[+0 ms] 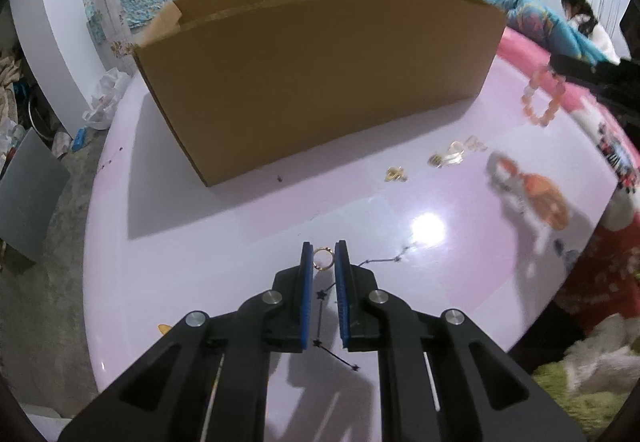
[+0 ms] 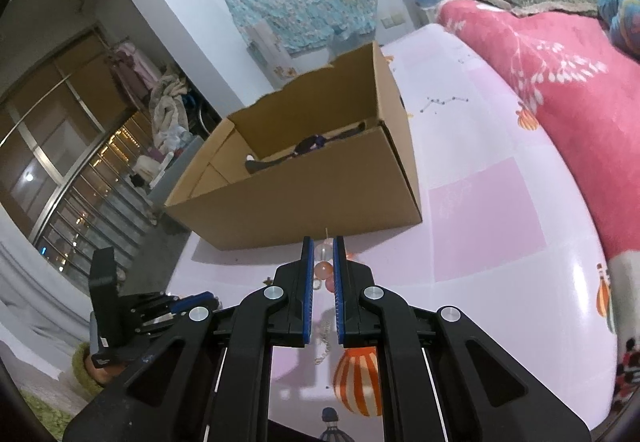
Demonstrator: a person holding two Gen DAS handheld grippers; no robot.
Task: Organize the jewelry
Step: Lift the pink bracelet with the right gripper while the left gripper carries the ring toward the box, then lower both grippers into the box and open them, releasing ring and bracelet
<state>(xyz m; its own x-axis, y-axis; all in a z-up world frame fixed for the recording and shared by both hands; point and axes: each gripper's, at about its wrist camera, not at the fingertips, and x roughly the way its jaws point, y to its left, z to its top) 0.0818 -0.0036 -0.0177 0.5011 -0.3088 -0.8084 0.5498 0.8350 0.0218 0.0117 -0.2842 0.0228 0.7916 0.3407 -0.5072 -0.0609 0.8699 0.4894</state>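
My left gripper [image 1: 324, 254] is shut on a small gold ring [image 1: 323, 258], held just above the pink table [image 1: 240, 226]. My right gripper [image 2: 323, 254] is shut on a pink bead bracelet [image 2: 323, 269] in front of the open cardboard box [image 2: 312, 198]. From the left wrist view the bracelet [image 1: 543, 98] hangs from the right gripper's black body at the far right, beside the box [image 1: 320, 82]. Dark items [image 2: 308, 146] lie inside the box. Gold earrings [image 1: 396, 174] and clear-and-gold pieces [image 1: 452, 156] lie on the table. A silver chain [image 2: 323, 346] lies under my right gripper.
A pink blanket [image 2: 560, 82] covers the bed right of the table. A person [image 1: 588, 22] sits at the far right. The left gripper's body [image 2: 120, 322] shows at lower left in the right wrist view. The table's left edge drops to a grey floor [image 1: 60, 242].
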